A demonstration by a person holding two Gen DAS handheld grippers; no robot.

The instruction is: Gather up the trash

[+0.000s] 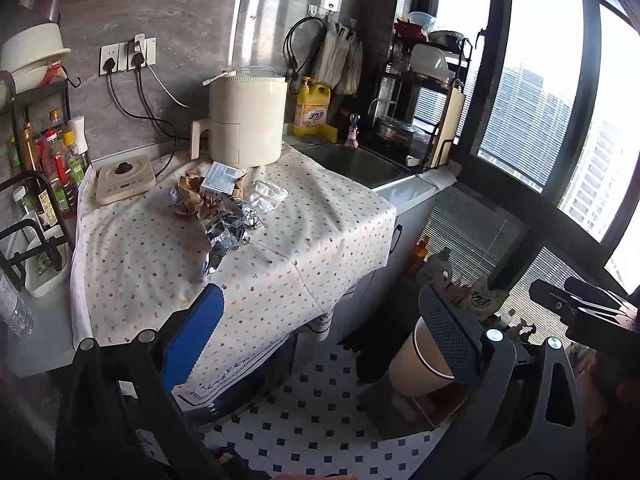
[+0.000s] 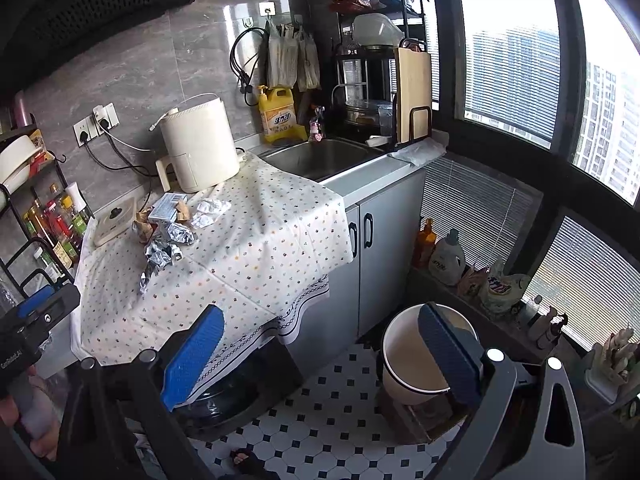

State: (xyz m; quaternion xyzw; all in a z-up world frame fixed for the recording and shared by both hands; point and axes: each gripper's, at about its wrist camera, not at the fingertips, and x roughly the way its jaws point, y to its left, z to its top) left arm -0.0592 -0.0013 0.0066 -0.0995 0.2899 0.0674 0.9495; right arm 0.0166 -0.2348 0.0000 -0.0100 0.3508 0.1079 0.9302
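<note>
A heap of trash lies on the dotted tablecloth (image 1: 280, 248): crumpled foil (image 1: 226, 228), brown paper (image 1: 190, 196), a small box (image 1: 218, 180) and a clear wrapper (image 1: 268, 194). It also shows in the right wrist view: foil (image 2: 168, 246), box (image 2: 166, 206), white wrapper (image 2: 210, 208). A tan waste bin (image 1: 412, 364) stands on the floor at the right (image 2: 412, 360). My left gripper (image 1: 324, 340) is open and empty, short of the heap. My right gripper (image 2: 324, 356) is open and empty, over the floor beside the bin.
A cream appliance (image 1: 248, 120) and a small scale (image 1: 124, 180) stand behind the trash. A sink (image 1: 352, 162) lies to the right, with a dish rack (image 1: 428, 80). A bottle rack (image 1: 44, 168) stands at the left. Bottles line the window sill (image 2: 448, 256).
</note>
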